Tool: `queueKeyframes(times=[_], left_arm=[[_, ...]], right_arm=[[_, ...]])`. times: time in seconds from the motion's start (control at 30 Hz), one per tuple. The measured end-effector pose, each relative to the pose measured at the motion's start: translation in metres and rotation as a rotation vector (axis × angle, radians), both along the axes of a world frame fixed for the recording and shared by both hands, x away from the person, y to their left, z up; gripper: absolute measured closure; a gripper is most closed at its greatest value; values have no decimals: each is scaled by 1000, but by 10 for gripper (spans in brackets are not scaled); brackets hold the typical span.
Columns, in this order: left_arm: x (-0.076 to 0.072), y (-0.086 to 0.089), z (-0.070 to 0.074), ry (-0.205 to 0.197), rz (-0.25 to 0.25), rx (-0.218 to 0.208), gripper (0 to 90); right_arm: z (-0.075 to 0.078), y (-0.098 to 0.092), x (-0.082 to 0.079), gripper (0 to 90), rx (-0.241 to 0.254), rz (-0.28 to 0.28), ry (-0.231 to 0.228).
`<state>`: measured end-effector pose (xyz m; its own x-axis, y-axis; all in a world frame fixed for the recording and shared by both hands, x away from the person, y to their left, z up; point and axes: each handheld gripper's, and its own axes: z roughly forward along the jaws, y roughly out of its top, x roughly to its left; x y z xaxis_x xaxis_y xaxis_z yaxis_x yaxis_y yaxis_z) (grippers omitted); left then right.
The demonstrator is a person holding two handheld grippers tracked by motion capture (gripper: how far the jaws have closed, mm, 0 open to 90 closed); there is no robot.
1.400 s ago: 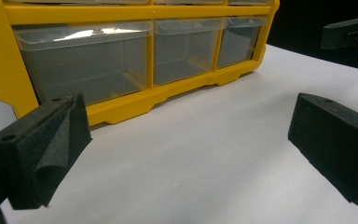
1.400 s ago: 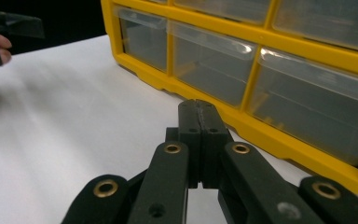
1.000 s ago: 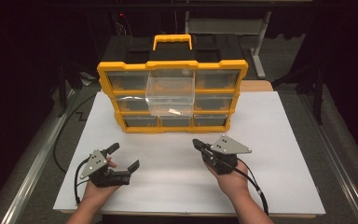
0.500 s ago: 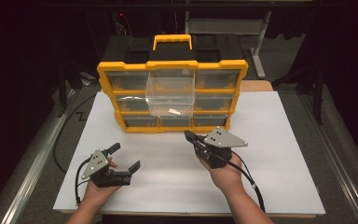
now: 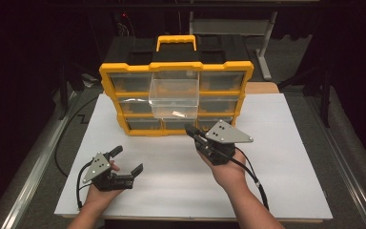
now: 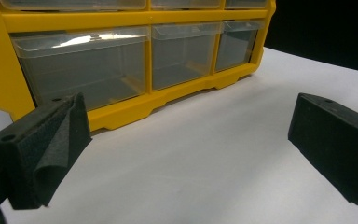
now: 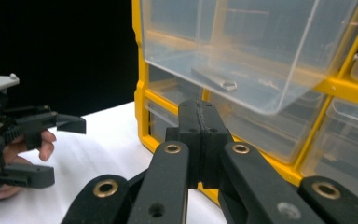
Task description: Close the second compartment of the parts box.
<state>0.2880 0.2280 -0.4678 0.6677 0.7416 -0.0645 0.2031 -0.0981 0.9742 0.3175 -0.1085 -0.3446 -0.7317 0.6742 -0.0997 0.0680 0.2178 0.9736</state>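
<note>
Here, the left gripper [image 5: 126, 160] rests low on the white table [image 5: 286, 191], its black jaws spread wide with nothing between them. One yellow plastic organiser box [image 5: 176, 98] stands behind, with nine clear drawers; one clear plastic drawer [image 5: 174, 98] juts out, holding one small metal piece [image 7: 228, 85]. The right gripper [image 5: 191, 130] hovers just below that drawer, jaws pressed together, empty.

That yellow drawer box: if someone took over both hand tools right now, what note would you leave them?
Left gripper: open, empty, low over the white table.
Right gripper: shut, empty, raised just in front of the yellow organizer.
The clear middle drawer is pulled out; a small flat metal piece lies in it.
Done: drawer opened.
Left: probably reach the piece or push the drawer shut; nothing is held yet.
</note>
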Motion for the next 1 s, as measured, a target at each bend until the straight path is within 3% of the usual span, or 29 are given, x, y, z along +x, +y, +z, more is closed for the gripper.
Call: queueKeyframes(times=[1.0], left_arm=[[2,-1,0,0,-6,-4,6]], right_arm=[[43,28,4,900,-6,-24,-70]])
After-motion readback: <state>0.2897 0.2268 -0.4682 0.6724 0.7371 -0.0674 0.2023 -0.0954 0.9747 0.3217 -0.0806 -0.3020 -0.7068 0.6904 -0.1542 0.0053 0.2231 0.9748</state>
